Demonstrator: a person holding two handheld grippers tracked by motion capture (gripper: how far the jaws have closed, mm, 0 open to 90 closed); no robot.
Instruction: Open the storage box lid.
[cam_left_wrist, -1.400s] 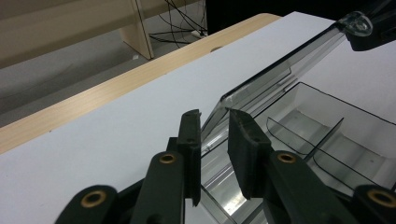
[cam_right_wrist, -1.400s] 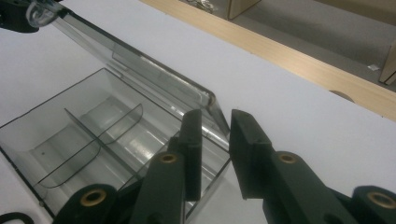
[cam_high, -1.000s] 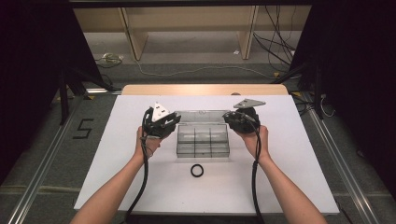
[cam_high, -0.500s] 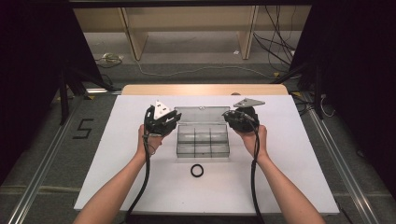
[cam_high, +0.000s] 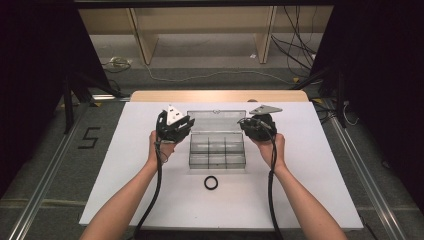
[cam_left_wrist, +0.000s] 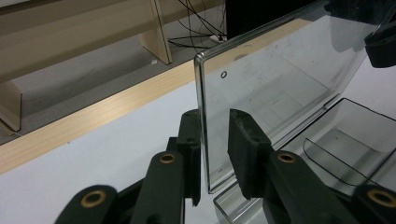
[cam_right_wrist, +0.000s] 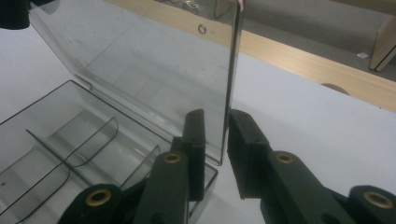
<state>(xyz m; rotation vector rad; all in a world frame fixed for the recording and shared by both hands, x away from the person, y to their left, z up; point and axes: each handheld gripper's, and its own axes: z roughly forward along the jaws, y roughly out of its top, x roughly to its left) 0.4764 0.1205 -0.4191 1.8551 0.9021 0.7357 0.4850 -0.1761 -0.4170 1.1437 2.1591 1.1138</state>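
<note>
The upright lid (cam_left_wrist: 271, 88) of the clear compartmented plastic box (cam_high: 217, 152) was straddled at either edge by the unclenched left gripper (cam_left_wrist: 215, 154) and right gripper (cam_right_wrist: 215, 154), so closing both on it seemed called for next.

A single readable mark is found: a large black numeral "5" (cam_high: 90, 138), laid out on the grey floor (cam_high: 45, 165) to the left of the white table (cam_high: 300, 200), as seen in the high view. No lettering, brand or label can be made out on anything else in the high view or the two gripper views
</note>
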